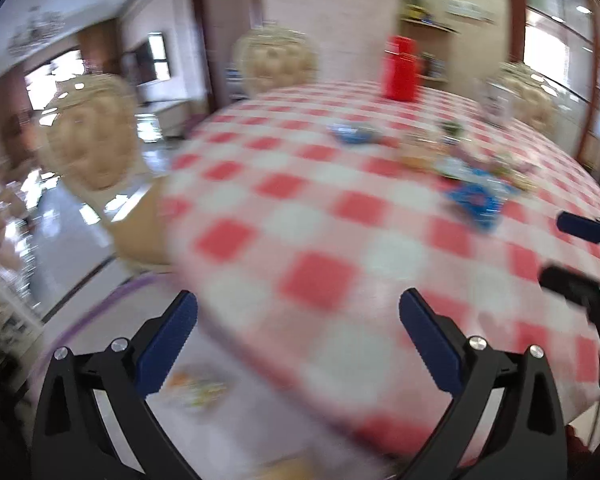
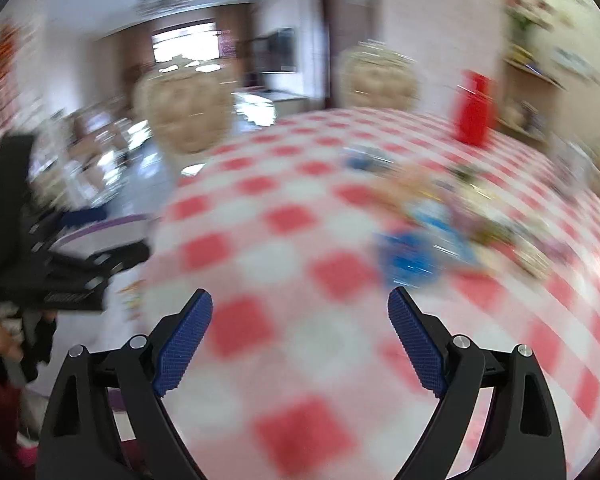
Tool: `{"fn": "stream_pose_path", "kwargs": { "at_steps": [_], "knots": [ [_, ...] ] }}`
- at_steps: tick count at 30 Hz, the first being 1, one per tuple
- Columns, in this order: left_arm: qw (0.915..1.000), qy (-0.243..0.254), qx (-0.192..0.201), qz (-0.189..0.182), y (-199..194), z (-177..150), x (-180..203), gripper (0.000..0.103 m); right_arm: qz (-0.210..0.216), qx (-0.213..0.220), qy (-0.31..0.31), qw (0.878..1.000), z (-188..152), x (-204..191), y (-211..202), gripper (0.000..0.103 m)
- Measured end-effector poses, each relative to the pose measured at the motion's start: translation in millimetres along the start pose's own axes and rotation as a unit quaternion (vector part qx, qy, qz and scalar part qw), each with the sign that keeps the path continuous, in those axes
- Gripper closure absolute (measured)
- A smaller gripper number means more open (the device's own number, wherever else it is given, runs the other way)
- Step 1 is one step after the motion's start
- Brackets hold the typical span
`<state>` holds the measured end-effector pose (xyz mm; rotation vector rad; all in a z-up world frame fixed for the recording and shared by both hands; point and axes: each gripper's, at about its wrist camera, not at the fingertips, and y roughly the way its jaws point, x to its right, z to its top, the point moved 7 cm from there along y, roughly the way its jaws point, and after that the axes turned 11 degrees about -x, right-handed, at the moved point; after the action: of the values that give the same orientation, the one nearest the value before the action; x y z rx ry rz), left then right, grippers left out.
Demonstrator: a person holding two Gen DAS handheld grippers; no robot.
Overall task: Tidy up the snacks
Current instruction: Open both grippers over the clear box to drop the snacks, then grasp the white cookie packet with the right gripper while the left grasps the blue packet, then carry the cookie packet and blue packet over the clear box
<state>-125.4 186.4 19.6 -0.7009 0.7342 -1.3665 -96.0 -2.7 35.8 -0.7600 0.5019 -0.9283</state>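
Both claws, the left claw [image 1: 298, 344] and the right claw [image 2: 300, 340], are seen wide apart with nothing between the pads. Snack packets [image 2: 440, 236] lie scattered mid-worktop [image 2: 292, 256], well ahead. They are judged light, crinkly and slippery; a pinch at a sealed edge is advised.

No readable text, brand, number or sign anywhere; both views smeared by blur. Print on the blue snack packet [image 1: 477, 200] on the checked tablecloth [image 1: 320, 216] reduced to white flecks. Nothing legible on the red container [image 1: 400, 68] either, nor on the pale wall plaque [image 2: 572, 62] at the far right.
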Motion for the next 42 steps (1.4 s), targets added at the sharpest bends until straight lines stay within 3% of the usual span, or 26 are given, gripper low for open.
{"fn": "stream_pose_path", "kwargs": {
  "at_steps": [4, 6, 11, 16, 23, 27, 32, 34, 36, 37, 38, 42],
  "knots": [
    [0.9974, 0.043, -0.021, -0.054, 32, 24, 79, 0.002, -0.053, -0.011, 0.087, 0.995, -20, 93, -8, 0.016],
    [0.9950, 0.058, -0.033, -0.073, 54, 37, 118, 0.002, -0.070, -0.015, 0.108, 0.992, -29, 122, -7, 0.016],
    [0.9884, 0.130, -0.047, -0.062, 107, 74, 179, 0.002, -0.087, -0.027, 0.145, 0.985, -42, 174, 0, 0.016],
    [0.9794, 0.181, -0.066, -0.061, 140, 97, 195, 0.002, -0.082, -0.051, 0.153, 0.984, -36, 205, 18, 0.016],
    [0.9697, 0.202, -0.082, -0.109, 159, 110, 212, 0.002, -0.065, -0.078, 0.195, 0.976, -11, 250, 54, 0.016],
    [0.9683, 0.200, -0.088, -0.121, 162, 113, 216, 0.002, -0.050, -0.085, 0.234, 0.967, 8, 265, 80, 0.016],
    [0.9697, 0.195, -0.093, -0.114, 166, 116, 216, 0.002, -0.085, -0.100, 0.243, 0.961, 38, 271, 120, 0.016],
    [0.9703, 0.192, -0.089, -0.118, 164, 116, 215, 0.011, -0.105, -0.110, 0.243, 0.958, 46, 274, 131, 0.016],
    [0.9703, 0.186, -0.085, -0.129, 162, 115, 213, 0.040, -0.137, -0.124, 0.232, 0.955, 51, 276, 140, 0.020],
    [0.9711, 0.183, -0.083, -0.128, 162, 115, 211, 0.040, -0.152, -0.125, 0.222, 0.955, 51, 275, 141, 0.028],
    [0.9719, 0.182, -0.081, -0.126, 161, 115, 209, 0.044, -0.160, -0.119, 0.215, 0.956, 49, 274, 138, 0.043],
    [0.9744, 0.181, -0.069, -0.114, 152, 109, 206, 0.050, -0.149, -0.087, 0.209, 0.963, 31, 266, 113, 0.052]
  ]
}}
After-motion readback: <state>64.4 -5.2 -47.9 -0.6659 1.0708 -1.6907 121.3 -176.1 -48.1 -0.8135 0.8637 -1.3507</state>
